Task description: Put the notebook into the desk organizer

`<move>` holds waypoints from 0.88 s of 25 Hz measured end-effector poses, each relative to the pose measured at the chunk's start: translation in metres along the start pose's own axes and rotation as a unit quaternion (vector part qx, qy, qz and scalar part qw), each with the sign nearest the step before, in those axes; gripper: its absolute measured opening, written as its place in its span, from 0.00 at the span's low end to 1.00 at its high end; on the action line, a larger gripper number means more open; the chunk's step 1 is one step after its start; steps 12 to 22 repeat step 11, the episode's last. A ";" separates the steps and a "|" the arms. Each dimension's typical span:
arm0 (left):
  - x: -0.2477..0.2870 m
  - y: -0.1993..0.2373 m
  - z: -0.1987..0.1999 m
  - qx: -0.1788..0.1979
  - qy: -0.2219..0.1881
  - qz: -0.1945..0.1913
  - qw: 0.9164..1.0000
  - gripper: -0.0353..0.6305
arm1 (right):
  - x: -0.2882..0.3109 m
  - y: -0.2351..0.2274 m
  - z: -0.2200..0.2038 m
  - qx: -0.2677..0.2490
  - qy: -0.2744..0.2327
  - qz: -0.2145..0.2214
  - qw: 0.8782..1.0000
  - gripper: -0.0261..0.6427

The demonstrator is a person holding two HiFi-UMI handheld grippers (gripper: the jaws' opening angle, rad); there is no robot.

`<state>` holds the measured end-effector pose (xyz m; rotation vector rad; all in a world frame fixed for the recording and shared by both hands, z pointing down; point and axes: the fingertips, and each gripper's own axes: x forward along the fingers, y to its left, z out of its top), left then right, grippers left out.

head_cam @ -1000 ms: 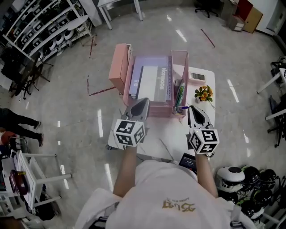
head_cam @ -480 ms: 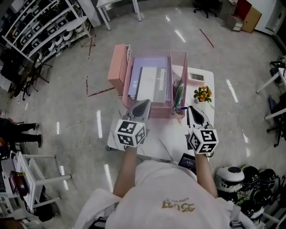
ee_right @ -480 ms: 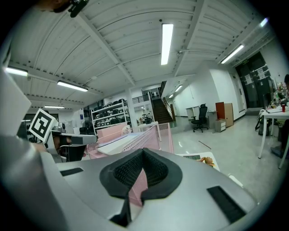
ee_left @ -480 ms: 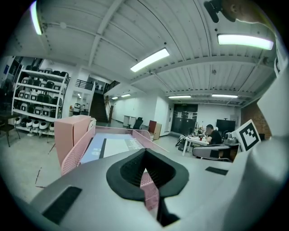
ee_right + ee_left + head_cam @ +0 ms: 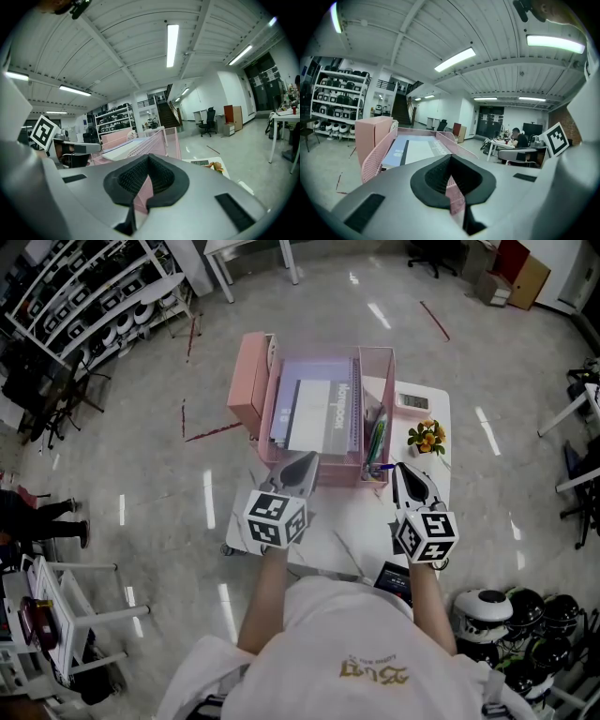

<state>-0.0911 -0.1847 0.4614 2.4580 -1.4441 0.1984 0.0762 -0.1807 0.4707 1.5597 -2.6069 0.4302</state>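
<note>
A pink mesh desk organizer [image 5: 274,395] stands at the far side of the white table [image 5: 352,517]. The notebook [image 5: 323,413], lavender and white with a spiral spine, lies inside its wide compartment and shows in the left gripper view too as a notebook [image 5: 412,149]. My left gripper [image 5: 298,468] is shut and empty, its tip just in front of the organizer's near wall. My right gripper [image 5: 410,476] is also shut and empty, near the organizer's right front corner. The jaws of the left gripper [image 5: 451,182] and the right gripper [image 5: 143,183] are pressed together.
Pens [image 5: 377,439] stand in the organizer's narrow right compartment. A pink box [image 5: 247,381] sits left of the organizer. A small flower pot [image 5: 427,437] and a white device [image 5: 412,401] are at the table's right. Helmets [image 5: 516,615] lie on the floor at right.
Both grippers have stayed almost where they were. A person at the far left edge of the head view has walked further out of sight.
</note>
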 end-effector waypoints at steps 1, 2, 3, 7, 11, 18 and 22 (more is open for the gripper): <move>0.000 0.000 0.000 0.000 0.000 0.000 1.000 0.08 | 0.000 0.000 0.000 0.001 0.000 0.000 1.000 0.05; 0.000 -0.001 0.000 0.000 0.001 -0.001 1.000 0.08 | -0.001 0.000 0.000 0.002 0.000 0.000 1.000 0.05; 0.000 -0.001 -0.001 0.000 0.002 -0.002 1.000 0.08 | -0.001 0.000 0.000 0.003 0.000 0.000 1.000 0.05; -0.001 -0.003 -0.003 -0.001 0.005 -0.005 1.000 0.08 | -0.004 0.000 -0.002 0.012 -0.002 0.002 1.000 0.05; 0.000 -0.006 -0.005 -0.001 0.005 -0.009 1.000 0.08 | -0.005 -0.001 -0.004 0.025 -0.003 0.005 1.000 0.05; 0.000 -0.006 -0.005 -0.001 0.005 -0.009 1.000 0.08 | -0.005 -0.001 -0.004 0.025 -0.003 0.005 1.000 0.05; 0.000 -0.006 -0.005 -0.001 0.005 -0.009 1.000 0.08 | -0.005 -0.001 -0.004 0.025 -0.003 0.005 1.000 0.05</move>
